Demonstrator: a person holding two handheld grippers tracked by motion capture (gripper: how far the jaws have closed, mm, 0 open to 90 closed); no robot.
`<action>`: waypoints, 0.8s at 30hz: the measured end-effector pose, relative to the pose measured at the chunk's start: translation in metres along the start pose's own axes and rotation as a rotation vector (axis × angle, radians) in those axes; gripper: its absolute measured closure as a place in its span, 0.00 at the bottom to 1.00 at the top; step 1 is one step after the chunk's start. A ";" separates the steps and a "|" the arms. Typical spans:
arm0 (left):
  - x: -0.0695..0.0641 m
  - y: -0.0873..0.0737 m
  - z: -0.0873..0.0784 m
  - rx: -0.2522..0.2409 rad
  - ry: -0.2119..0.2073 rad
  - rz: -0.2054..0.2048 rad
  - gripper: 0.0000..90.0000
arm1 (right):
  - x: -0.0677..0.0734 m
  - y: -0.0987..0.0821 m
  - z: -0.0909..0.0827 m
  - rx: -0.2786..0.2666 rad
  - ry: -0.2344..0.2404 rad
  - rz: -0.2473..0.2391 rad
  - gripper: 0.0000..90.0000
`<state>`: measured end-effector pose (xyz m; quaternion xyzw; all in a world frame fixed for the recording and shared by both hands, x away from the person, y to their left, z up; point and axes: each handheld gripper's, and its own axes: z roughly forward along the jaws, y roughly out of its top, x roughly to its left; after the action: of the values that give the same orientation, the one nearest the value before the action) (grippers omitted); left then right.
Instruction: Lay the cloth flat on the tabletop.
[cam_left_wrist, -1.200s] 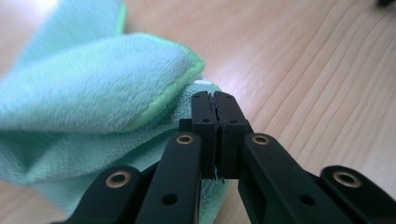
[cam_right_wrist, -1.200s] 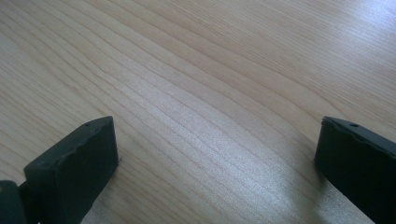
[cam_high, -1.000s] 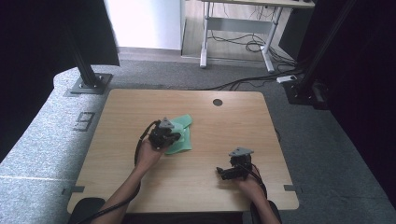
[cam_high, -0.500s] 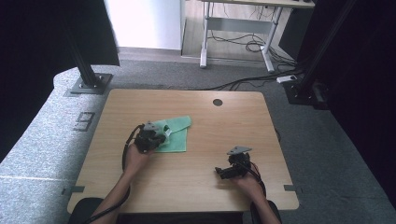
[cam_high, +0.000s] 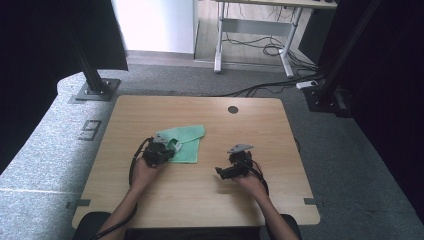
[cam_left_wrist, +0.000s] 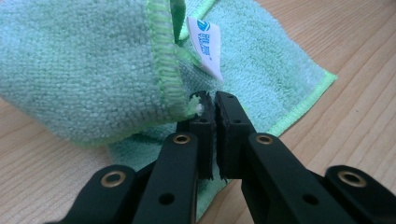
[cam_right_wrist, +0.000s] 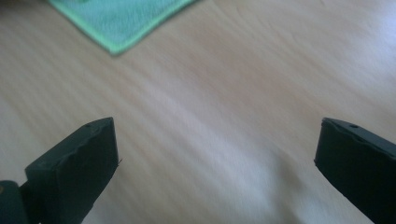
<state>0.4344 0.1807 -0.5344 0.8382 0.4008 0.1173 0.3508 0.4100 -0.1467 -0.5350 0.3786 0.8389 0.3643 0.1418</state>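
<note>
green terry: the cloth (cam_high: 183, 143) i'm working lies on the left half of the table (cam_high: 260, 125), part folded, one flap doubled back over the flat layer beneath.
my left gripper: (cam_high: 167, 147) sits at the cloth's near-left side in the high view, with my left hand (cam_high: 147, 162) behind it.
left jaws: drawn almost together, with a sliver of gap between them; in the left gripper view a corner of the folded flap's bright green hem is nipped at their tips (cam_left_wrist: 210, 105).
label: a small white tag (cam_left_wrist: 204, 46) with blue print stands up out of the fold, just beyond the jaw tips.
fold: the raised flap bulges to the left of the jaws in the left gripper view, and the flat layer runs out to the right as far as a stitched edge.
my right gripper: (cam_high: 224, 171) hovers over bare wood on the right half of the table, well apart from the cloth, pointing leftwards toward it.
right jaws: spread wide, with bare table between them in the right gripper view.
cloth from the right side: one green-hemmed corner (cam_right_wrist: 116, 44) lies at the top left of the right gripper view, blurred, well clear of the jaws.
surface: pale wood-grain top with a dark round grommet (cam_high: 233, 109) near its far edge.
</note>
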 end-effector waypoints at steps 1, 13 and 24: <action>0.000 0.000 0.000 0.000 0.000 0.000 0.95 | 0.000 0.005 0.004 -0.005 0.001 0.002 0.00; 0.003 -0.001 0.000 -0.013 -0.029 -0.015 0.95 | 0.022 0.051 0.061 -0.007 -0.028 -0.037 0.00; 0.015 0.001 -0.021 -0.072 -0.002 -0.032 0.96 | 0.030 0.055 0.083 0.016 -0.058 -0.059 0.00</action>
<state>0.4342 0.2020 -0.5196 0.8186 0.4093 0.1252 0.3830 0.4617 -0.0577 -0.5516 0.3651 0.8481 0.3423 0.1738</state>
